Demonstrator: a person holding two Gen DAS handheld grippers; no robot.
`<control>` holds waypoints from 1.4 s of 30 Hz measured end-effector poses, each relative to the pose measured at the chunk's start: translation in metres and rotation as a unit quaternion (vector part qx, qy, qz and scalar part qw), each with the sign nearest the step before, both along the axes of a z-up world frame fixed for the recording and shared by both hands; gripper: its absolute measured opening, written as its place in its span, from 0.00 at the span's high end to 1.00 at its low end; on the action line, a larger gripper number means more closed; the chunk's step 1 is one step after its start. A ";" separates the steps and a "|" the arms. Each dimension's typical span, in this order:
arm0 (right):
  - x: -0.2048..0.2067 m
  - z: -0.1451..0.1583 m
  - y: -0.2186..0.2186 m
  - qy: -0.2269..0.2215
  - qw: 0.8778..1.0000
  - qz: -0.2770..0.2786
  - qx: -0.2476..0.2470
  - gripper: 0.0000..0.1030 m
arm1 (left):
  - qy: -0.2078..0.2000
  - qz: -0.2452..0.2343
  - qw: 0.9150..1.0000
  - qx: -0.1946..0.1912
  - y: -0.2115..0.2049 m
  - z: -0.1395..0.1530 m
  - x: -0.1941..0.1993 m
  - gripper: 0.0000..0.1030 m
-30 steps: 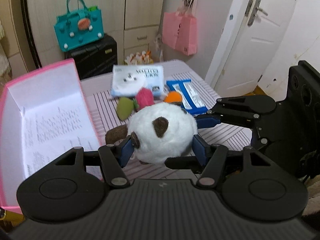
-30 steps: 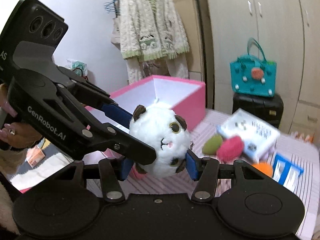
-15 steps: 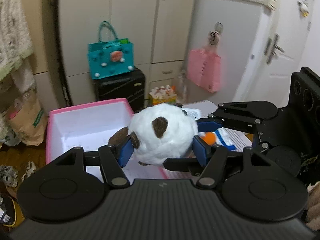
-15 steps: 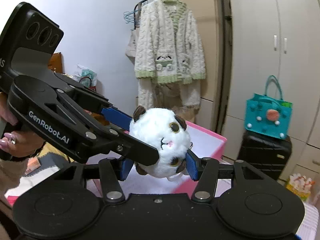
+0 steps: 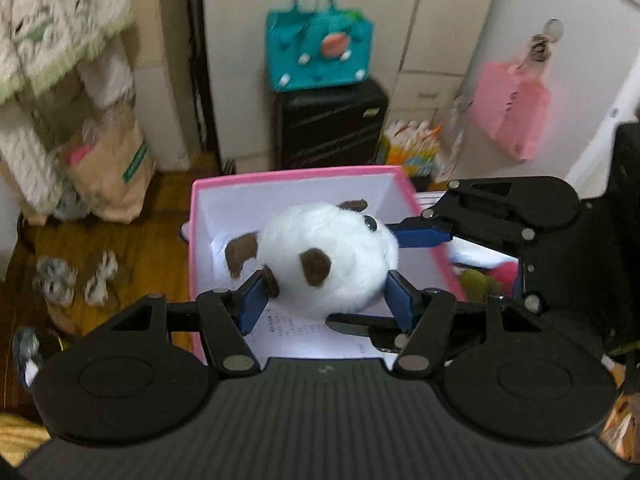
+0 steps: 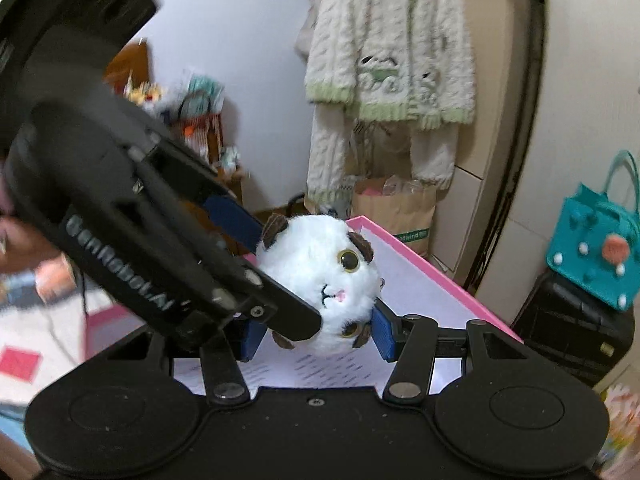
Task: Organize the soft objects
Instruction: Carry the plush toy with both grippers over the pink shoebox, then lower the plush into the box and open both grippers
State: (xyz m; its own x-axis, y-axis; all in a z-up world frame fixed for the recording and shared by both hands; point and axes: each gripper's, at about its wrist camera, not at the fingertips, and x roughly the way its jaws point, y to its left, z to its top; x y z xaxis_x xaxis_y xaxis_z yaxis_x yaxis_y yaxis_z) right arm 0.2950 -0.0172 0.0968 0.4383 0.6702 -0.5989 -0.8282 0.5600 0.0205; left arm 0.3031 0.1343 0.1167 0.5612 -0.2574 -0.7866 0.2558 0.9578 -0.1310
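Note:
A round white plush toy (image 5: pixel 326 254) with brown ears is held in the air between both grippers, above the open pink box (image 5: pixel 298 174). My left gripper (image 5: pixel 326 298) is shut on its sides. My right gripper (image 6: pixel 316 330) is shut on the same plush toy (image 6: pixel 320 276), from a crossing angle; its fingers (image 5: pixel 424 236) show at the right in the left wrist view. The box has a white inside (image 6: pixel 416 292). Green and pink soft objects (image 5: pixel 496 276) lie on the table to the right of the box, partly hidden.
A black suitcase (image 5: pixel 330 126) with a teal bag (image 5: pixel 320 56) on it stands behind the box. A pink bag (image 5: pixel 516 114) hangs at the right. A knitted cardigan (image 6: pixel 388 44) and a paper bag (image 6: pixel 396 208) are at the wall. Slippers (image 5: pixel 76 278) lie on the wood floor.
Both grippers have carried the plush toy to the left, from above the striped table to above the inside of the pink box. The grip on it has not changed.

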 end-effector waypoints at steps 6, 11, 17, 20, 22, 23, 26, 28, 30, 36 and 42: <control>0.026 -0.014 0.019 -0.003 0.999 0.027 -0.038 0.43 | 0.034 0.007 0.999 0.006 0.009 -0.025 0.030 0.41; 0.034 -0.027 0.025 -0.012 0.997 0.036 -0.061 0.44 | 0.042 0.006 0.999 0.011 0.009 -0.040 0.045 0.42; 0.042 -0.038 0.031 -0.024 0.994 0.042 -0.099 0.44 | 0.054 0.005 0.999 0.006 0.008 -0.056 0.060 0.42; 0.048 -0.041 0.033 -0.016 0.993 0.043 -0.106 0.44 | 0.058 0.010 0.998 0.000 0.009 -0.062 0.065 0.42; 0.052 -0.043 0.035 -0.012 0.993 0.047 -0.110 0.44 | 0.061 0.014 0.998 -0.003 0.011 -0.064 0.068 0.42; 0.054 -0.043 0.035 -0.012 0.993 0.049 -0.111 0.44 | 0.058 0.014 0.998 -0.001 0.010 -0.065 0.069 0.42; 0.057 -0.043 0.035 -0.009 0.992 0.055 -0.112 0.45 | 0.055 0.019 0.998 -0.002 0.010 -0.065 0.069 0.42; 0.059 -0.043 0.036 -0.014 0.991 0.060 -0.117 0.45 | 0.056 0.021 0.998 -0.003 0.011 -0.065 0.071 0.42; 0.059 -0.044 0.037 -0.022 0.990 0.066 -0.124 0.45 | 0.059 0.024 0.998 -0.001 0.010 -0.064 0.073 0.42; 0.055 -0.047 0.033 -0.032 0.988 0.067 -0.136 0.47 | 0.044 0.019 0.999 0.022 0.006 -0.061 0.066 0.43; 0.056 -0.047 0.040 -0.027 0.987 0.084 -0.132 0.51 | 0.043 0.026 0.998 0.029 0.007 -0.066 0.065 0.55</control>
State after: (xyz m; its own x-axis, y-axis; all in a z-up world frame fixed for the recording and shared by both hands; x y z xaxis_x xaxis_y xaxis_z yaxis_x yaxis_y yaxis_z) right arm 0.3511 0.0231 0.0499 0.3699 0.5590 -0.7421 -0.9058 0.3947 -0.1541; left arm 0.3679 0.1414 0.0512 0.5016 -0.1814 -0.8459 0.1954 0.9763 -0.0935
